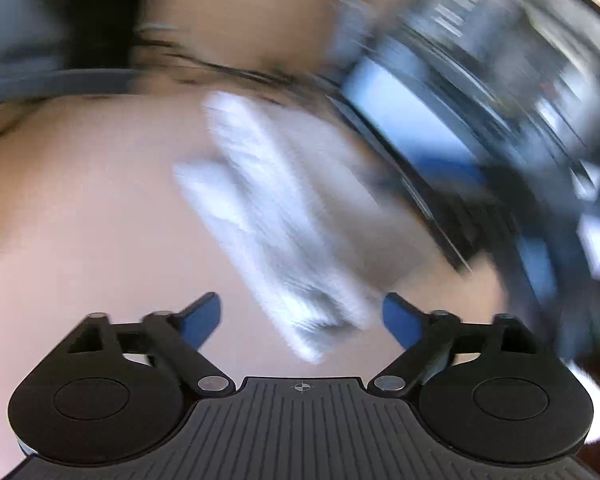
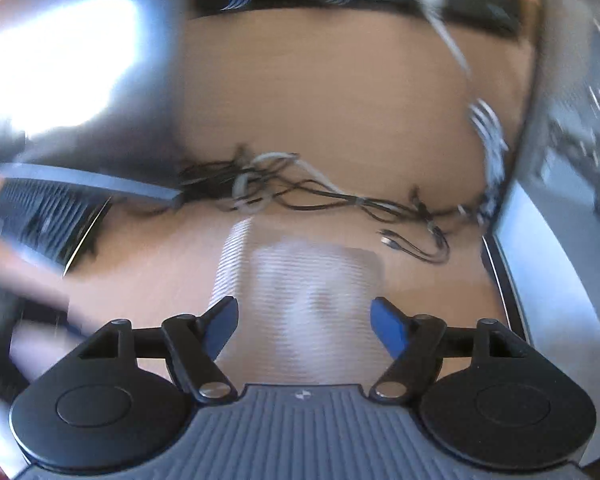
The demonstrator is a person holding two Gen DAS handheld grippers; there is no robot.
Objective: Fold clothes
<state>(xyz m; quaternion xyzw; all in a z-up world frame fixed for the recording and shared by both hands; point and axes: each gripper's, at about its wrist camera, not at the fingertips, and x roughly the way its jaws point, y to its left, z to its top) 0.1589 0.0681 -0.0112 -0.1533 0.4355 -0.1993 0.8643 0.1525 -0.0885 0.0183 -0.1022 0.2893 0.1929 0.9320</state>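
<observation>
In the left wrist view everything is smeared by motion, yet the left gripper [image 1: 302, 316] plainly stands with its blue fingers [image 1: 204, 316] spread wide and nothing pinched between them. The white cloth [image 1: 268, 216], a ribbed, folded piece, lies on the tan table [image 1: 80, 208] as a long strip slanting from the upper middle down toward the gap between the fingers; its near end lies below that gap, and the blur does not let me say whether either pad touches it. To the right of the cloth a dark laptop [image 1: 440, 128] with a pale blue screen sits on the table, close to the cloth's far side. No container can be made out in this view. In the right wrist view the right gripper [image 2: 304, 322] is likewise spread wide, blue fingers [image 2: 390, 326] apart, and the same white cloth [image 2: 300, 300] lies flat on the table [image 2: 340, 92] directly ahead, running under the gap between the fingers without being clamped. Beyond the cloth a tangle of black and white cables [image 2: 284, 188] sprawls across the table. A dark keyboard-like device [image 2: 44, 216] sits at the left, and a grey slab [image 2: 548, 264] lies along the right edge. No container here either.
</observation>
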